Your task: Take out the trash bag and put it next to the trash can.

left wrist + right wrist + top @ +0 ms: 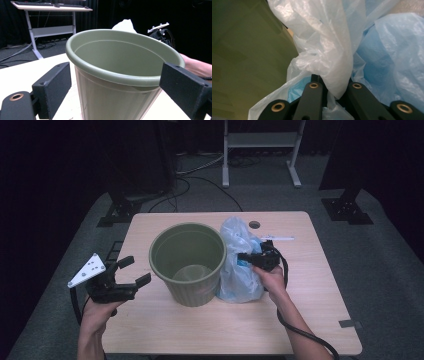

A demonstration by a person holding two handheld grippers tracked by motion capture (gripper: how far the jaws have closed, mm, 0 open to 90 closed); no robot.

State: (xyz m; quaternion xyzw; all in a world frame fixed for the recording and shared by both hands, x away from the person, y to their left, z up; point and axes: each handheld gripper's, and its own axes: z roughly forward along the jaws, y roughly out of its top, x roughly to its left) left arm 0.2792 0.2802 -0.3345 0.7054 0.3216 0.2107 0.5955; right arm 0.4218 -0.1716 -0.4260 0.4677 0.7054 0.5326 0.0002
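Two grippers: the left gripper (134,271) gapes at nine o'clock of the green bin (189,262); the right gripper (243,256) pinches the plastic bag (239,270) at three.

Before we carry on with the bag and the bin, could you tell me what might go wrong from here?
The right gripper pinches only a thin fold of the plastic bag, so the film could tear or slip out when lifted. The green bin stands free, with the left gripper open and apart from it; a bag dragged over the rim might tip or push it.
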